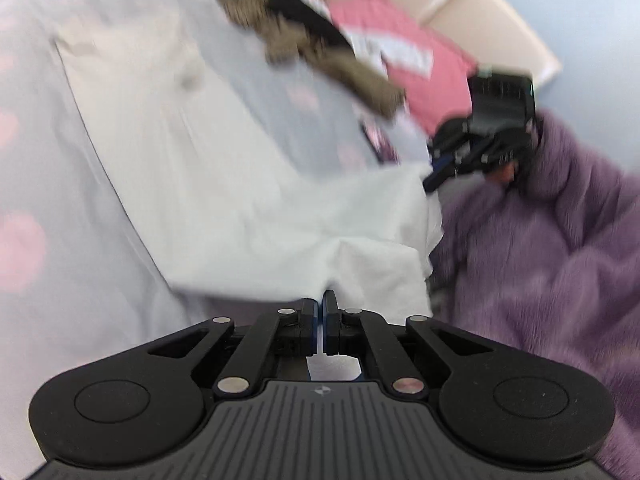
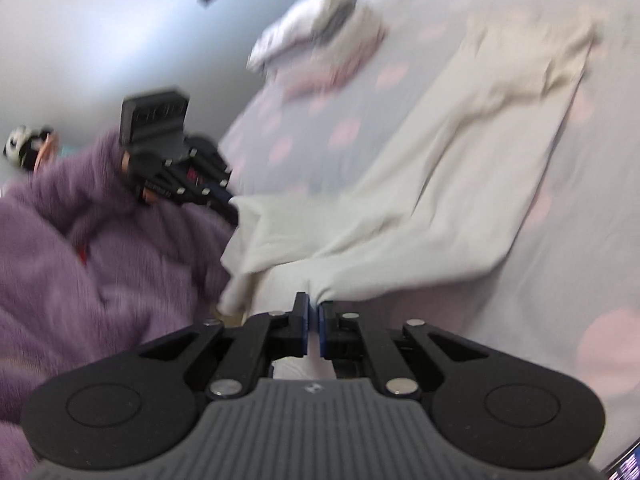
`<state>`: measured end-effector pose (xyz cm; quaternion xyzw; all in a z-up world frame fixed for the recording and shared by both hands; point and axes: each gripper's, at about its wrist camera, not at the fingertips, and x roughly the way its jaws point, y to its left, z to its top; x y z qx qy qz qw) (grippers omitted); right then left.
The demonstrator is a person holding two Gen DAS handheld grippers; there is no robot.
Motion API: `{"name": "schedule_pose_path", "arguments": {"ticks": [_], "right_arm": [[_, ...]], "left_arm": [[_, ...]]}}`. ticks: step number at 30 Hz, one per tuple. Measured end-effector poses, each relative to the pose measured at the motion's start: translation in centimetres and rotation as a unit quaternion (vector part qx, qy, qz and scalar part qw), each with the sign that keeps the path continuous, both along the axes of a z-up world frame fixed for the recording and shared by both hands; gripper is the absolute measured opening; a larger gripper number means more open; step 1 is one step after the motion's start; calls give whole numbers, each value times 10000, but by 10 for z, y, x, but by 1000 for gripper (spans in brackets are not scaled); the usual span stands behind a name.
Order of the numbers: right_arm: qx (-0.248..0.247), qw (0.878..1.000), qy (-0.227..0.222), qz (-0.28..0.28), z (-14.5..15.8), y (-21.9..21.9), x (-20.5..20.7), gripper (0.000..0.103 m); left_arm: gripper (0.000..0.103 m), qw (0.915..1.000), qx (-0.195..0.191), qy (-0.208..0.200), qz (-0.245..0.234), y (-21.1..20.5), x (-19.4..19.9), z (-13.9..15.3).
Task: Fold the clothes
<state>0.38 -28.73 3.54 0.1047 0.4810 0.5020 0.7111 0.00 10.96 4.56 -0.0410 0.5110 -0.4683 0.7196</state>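
Left gripper [image 1: 321,312] at 6 o'clock is clamped on the white garment's [image 1: 224,184] hem. Right gripper [image 1: 434,178] pinches its edge at 3 o'clock, fuzzy purple sleeve [image 1: 560,240] behind.

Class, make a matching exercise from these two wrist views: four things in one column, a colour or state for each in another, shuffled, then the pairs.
Things:
1. white garment
2. bedsheet
3. fluffy sleeve
4. left gripper

Descriptions:
A. purple
B. pale with pink spots
C. jaws shut on cloth
D. near edge lifted, far end flat on the bed

Pairs: 1-D, 2-B, 3-A, 4-C
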Motion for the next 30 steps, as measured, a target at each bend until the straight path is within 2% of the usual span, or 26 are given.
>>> {"name": "schedule_pose_path", "arguments": {"ticks": [4,9,17,22,26,30], "right_arm": [[151,9974,-362,-609,15,-9,28,5],[75,9911,-462,-1250,7,-7,74,5],[-481,9814,-327,-1829,-31,8,141,5],[-785,9753,-255,-2051,-57,15,168,5],[-1005,9742,-180,-2015,-73,22,179,5],[-1212,9727,-106,-1977,-82,25,182,7]], "left_arm": [[0,9987,-121,-354,335,3,34,15],[0,9961,15,-447,765,9,92,19],[0,9898,723,-365,1170,-18,161,-37],[0,9856,968,-251,1361,-22,184,-61],[0,9827,1177,-86,1428,-25,196,-87],[0,9820,1313,-65,1355,-29,196,-94]]}}
